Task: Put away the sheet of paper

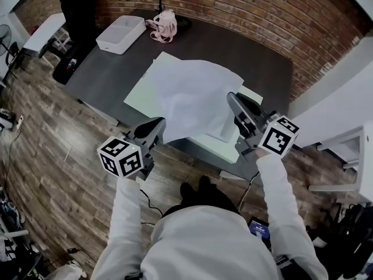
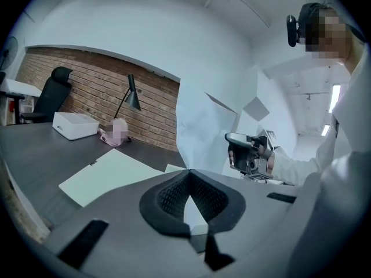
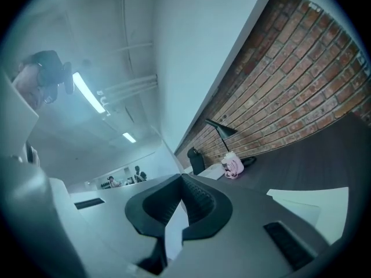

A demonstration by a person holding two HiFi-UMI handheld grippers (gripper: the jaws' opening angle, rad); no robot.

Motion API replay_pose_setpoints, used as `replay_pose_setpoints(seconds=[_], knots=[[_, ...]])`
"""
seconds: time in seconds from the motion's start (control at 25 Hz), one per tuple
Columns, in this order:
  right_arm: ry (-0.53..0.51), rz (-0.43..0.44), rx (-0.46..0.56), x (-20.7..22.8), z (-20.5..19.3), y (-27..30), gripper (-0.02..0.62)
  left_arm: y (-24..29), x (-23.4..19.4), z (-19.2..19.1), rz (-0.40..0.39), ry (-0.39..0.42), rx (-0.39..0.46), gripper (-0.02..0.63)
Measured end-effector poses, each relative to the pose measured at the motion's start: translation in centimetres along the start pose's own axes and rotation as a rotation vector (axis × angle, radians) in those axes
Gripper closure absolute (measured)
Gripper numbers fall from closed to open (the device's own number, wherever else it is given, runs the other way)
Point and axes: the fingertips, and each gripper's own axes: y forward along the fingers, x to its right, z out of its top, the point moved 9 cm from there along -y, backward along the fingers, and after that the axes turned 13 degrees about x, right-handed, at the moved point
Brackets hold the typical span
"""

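A white sheet of paper [image 1: 195, 98] hangs lifted above the dark desk [image 1: 256, 57], held at its two near corners. My left gripper [image 1: 152, 127] is shut on its left corner; in the left gripper view the paper [image 2: 203, 126] rises from between the closed jaws [image 2: 188, 181]. My right gripper [image 1: 236, 102] is shut on the right corner, and a strip of paper [image 3: 173, 227] shows between its pads [image 3: 182, 185]. The right gripper [image 2: 249, 152] also appears in the left gripper view, behind the sheet. Under the sheet, a pale green folder [image 1: 144, 89] lies flat on the desk.
A white box [image 1: 120, 34] and a pink cup-like thing [image 1: 165, 25] stand at the desk's far left, by a black lamp [image 2: 132, 94]. A black chair [image 1: 78, 10] stands beyond the desk's left end. White shelving [image 1: 349, 156] is on the right. I stand at the desk's near edge.
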Motion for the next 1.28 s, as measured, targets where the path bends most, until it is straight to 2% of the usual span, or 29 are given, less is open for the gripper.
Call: replay_pose_setpoints(seconds=[0.44,0.8,1.04,1.28], knots=[[-0.003,-0.06,0.057,2.4,1.2,-0.2,0.568,4.9,-2.1,1.2,-0.074,0.018,-0.033,0.589],[0.028,-0.145,0.064,6.1,1.5,-2.1,0.568,10.0,-3.1,-0.1,-0.171,-0.004,-0.118,0.589],[0.079,-0.197,0.053,8.2,0.8,-3.1,0.568,12.5,-4.3,-1.1,-0.226,-0.027,-0.19,0.589],[0.188,-0.245,0.043,9.8,-1.1,-3.9,0.568,13.4,-5.1,-2.1,-0.26,-0.05,-0.268,0.589]])
